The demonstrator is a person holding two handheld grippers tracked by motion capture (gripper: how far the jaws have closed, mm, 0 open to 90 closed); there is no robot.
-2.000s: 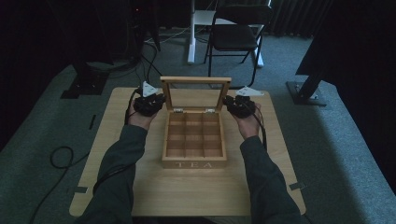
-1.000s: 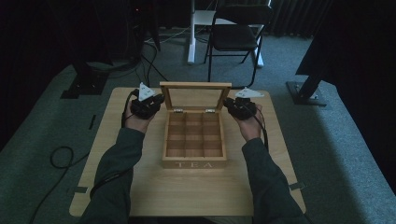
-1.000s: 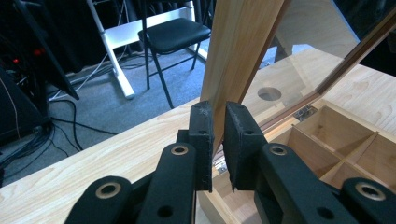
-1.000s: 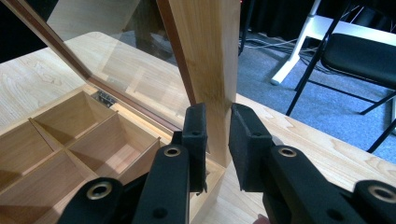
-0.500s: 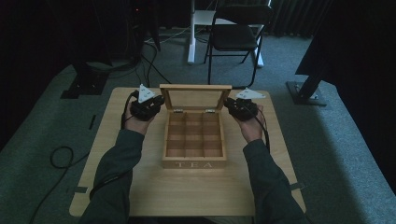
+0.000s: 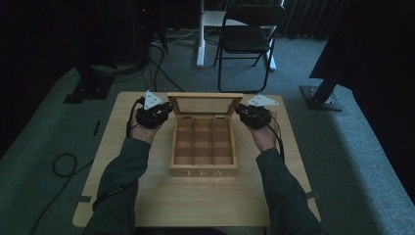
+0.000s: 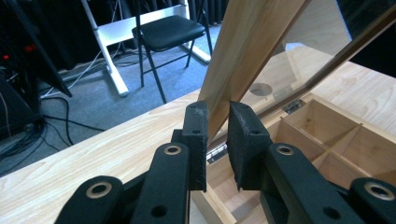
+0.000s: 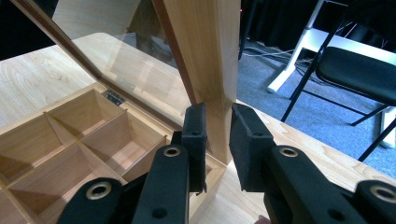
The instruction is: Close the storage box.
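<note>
The left gripper and the right gripper each stood narrowly parted astride a side edge of the raised glass-paned lid of the tea box, whose empty compartments lay between and just below them.

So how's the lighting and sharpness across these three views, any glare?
High view: dim, dark surroundings, tea box lit but soft. Left gripper view: brighter, lid sharp, glass pane carries reflections. Right gripper view: bright, compartments clear, faint reflections on the pane, chair slightly soft.
</note>
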